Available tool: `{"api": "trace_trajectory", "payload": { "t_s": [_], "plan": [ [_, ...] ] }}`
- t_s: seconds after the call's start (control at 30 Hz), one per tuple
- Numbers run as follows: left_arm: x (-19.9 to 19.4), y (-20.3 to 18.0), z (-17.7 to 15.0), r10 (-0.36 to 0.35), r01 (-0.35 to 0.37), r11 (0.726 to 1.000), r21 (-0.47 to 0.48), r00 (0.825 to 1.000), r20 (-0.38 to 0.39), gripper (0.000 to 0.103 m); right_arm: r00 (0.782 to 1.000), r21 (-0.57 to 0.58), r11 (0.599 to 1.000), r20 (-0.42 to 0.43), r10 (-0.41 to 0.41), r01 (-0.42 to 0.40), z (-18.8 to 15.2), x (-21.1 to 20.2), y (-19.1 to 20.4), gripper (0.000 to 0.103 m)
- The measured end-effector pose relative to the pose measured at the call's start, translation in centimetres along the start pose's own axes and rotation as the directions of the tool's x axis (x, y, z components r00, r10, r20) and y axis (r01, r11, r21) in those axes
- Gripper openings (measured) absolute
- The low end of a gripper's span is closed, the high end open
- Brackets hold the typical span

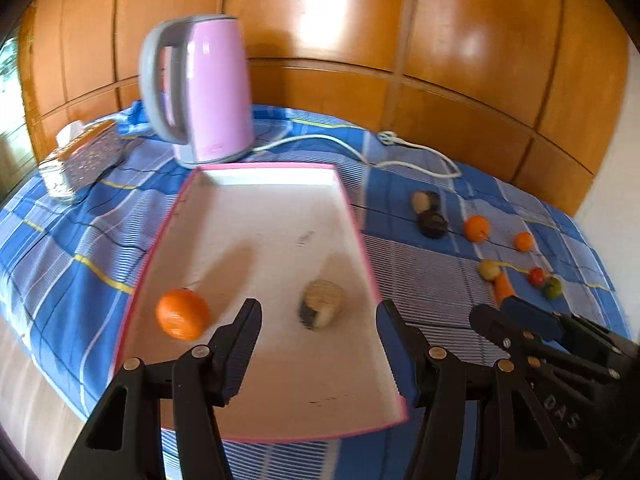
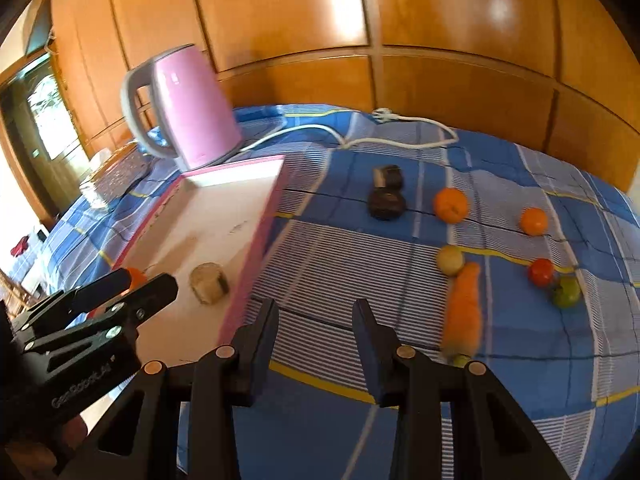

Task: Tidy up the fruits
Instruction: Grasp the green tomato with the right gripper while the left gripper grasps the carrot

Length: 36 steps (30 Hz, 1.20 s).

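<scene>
**Pink-rimmed tray holds two fruits while both grippers hover empty**

Pink edging frames a shallow white tray (image 1: 256, 216) that lies on a worktop covered with a blue checked cloth (image 2: 520, 360). Inside the tray, near its close end, sit an orange (image 1: 183, 314) on the left and a pale brown fruit with a dark patch (image 1: 322, 304) to its right, apart from each other.

The left hand-held gripper (image 1: 318, 320) hangs over the near end of the tray, its jaws parted wide with nothing between them. The right hand-held gripper (image 2: 316, 320) hangs over the striped cloth just right of the tray, its jaws parted more narrowly, also gripping nothing.

More produce lies loose on the cloth to the right of the tray. Farthest back are two dark fruits (image 2: 386, 194) close together. Right of them are a larger orange (image 2: 451, 205) and a smaller orange (image 2: 533, 221). Nearer lie a pale yellow fruit (image 2: 450, 260) touching a carrot (image 2: 464, 308), and at the right a red tomato (image 2: 541, 272) beside a green tomato (image 2: 567, 291).

A pink kettle (image 1: 204, 88) stands just beyond the tray's far end, its white cord (image 2: 400, 136) trailing right. Wooden panels (image 1: 440, 40) rise behind.
</scene>
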<state>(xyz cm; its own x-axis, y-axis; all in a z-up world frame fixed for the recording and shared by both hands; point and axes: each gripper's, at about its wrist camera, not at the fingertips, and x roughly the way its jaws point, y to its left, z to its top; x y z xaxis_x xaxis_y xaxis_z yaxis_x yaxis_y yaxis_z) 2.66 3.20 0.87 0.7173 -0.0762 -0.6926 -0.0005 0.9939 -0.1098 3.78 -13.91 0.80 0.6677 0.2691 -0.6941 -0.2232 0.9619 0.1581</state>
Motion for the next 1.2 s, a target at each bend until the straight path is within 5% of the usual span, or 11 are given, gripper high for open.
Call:
{"api": "trace_trajectory", "payload": {
  "t_s": [0.53, 1.2],
  "plan": [
    [1.3, -7.6, -0.6, -0.190, 0.201, 0.967, 0.159, 0.978, -0.083, 0.060, 0.981, 0.244, 0.951, -0.019, -0.191, 0.190, -2.8, -2.3, -12.5, 0.039],
    [5.6, -15.4, -0.5, -0.282, 0.327, 0.917, 0.227, 0.936, -0.209, 0.051, 0.960, 0.296, 0.913, -0.058, -0.275, 0.280, -2.6, -1.0, -18.2, 0.039]
  ]
}}
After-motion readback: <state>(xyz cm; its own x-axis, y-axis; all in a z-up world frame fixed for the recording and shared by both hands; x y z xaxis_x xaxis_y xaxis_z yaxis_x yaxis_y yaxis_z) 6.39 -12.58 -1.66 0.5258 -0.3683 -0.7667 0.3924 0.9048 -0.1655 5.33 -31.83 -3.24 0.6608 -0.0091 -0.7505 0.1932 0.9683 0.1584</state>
